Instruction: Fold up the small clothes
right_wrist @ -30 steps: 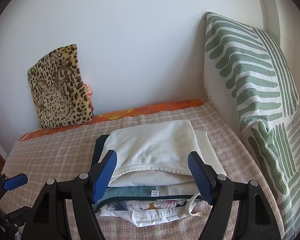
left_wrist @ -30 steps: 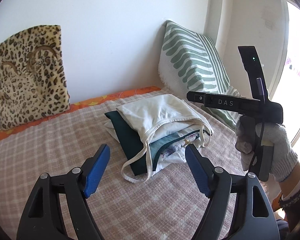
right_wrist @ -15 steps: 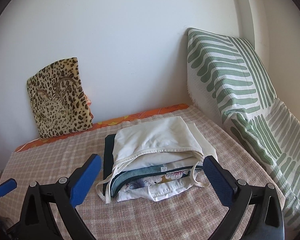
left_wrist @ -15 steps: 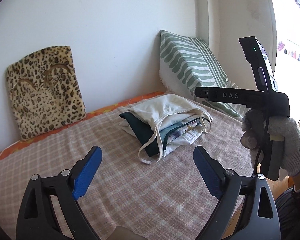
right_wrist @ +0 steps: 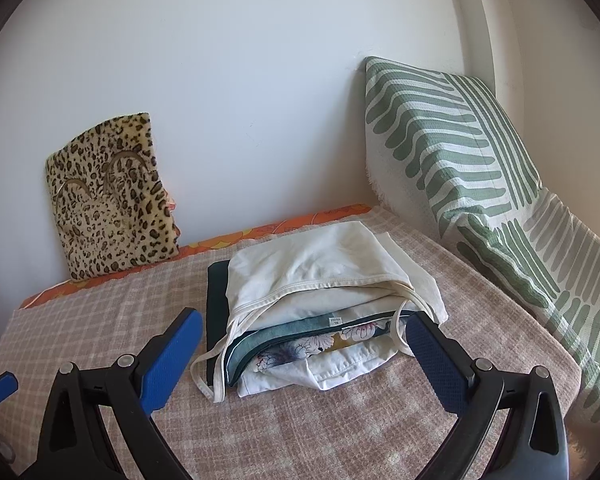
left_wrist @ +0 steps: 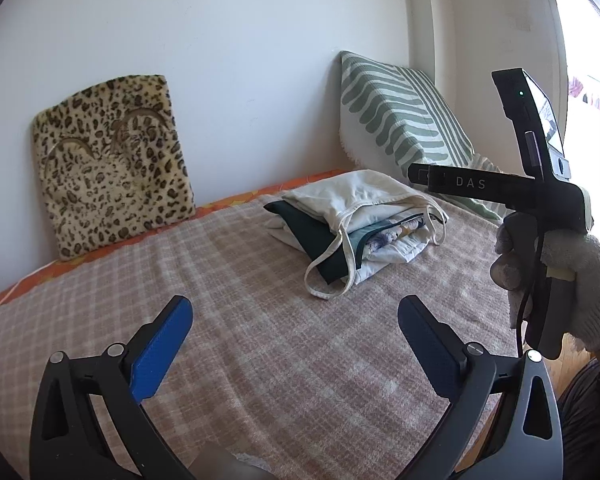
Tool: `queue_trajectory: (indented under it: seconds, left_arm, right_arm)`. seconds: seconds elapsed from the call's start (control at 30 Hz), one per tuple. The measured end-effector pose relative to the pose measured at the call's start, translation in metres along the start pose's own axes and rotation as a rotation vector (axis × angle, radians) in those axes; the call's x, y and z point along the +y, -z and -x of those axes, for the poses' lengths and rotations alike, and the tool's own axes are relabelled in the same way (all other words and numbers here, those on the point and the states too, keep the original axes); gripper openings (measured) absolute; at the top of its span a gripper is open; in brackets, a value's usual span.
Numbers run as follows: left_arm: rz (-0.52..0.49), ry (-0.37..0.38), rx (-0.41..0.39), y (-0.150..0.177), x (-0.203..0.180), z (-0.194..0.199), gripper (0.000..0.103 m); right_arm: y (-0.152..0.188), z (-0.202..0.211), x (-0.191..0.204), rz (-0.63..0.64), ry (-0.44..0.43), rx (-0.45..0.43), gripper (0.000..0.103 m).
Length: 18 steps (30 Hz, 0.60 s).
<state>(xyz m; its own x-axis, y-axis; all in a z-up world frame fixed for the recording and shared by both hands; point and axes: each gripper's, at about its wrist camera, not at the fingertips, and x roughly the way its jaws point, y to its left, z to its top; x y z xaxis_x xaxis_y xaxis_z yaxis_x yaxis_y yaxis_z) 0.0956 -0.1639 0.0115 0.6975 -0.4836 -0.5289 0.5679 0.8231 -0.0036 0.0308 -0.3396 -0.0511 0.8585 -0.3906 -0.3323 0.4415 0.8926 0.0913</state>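
Resting on the checked bed cover [right_wrist: 340,420], the stack of folded clothes [right_wrist: 320,312] is the landmark: a white strappy top [right_wrist: 312,264] lies uppermost, with a dark green piece [right_wrist: 216,300], a floral piece and more white fabric under it. Behind the stack to its left, a leopard-print cushion [right_wrist: 112,196] leans on the wall; to its right, a green-striped pillow [right_wrist: 452,152] does the same. Nearer the camera than the stack, the left gripper [left_wrist: 296,344] has its jaws opening with nothing between them. Just short of the stack, the right gripper [right_wrist: 300,356] is spread wide and empty, carried by a gloved hand [left_wrist: 572,280].
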Motion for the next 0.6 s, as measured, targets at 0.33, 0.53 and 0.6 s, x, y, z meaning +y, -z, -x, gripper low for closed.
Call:
queue_trajectory:
  seconds: [0.33,0.53,0.6]
  left_arm:
    - [0.03,-0.023,0.025,0.0028,0.0073,-0.0015,0.102]
    - [0.029,-0.026,0.03,0.0022,0.008,-0.0013,0.102]
    - [0.027,-0.025,0.033,0.0022,0.0079,-0.0013,0.102]
  right_arm:
    - [0.003,0.0029,0.0008,0.026,0.009,-0.012,0.103]
    - [0.0034,0.0021,0.0006,0.031,0.018,-0.01,0.103]
    - [0.003,0.0021,0.001,0.029,0.016,-0.015,0.103]
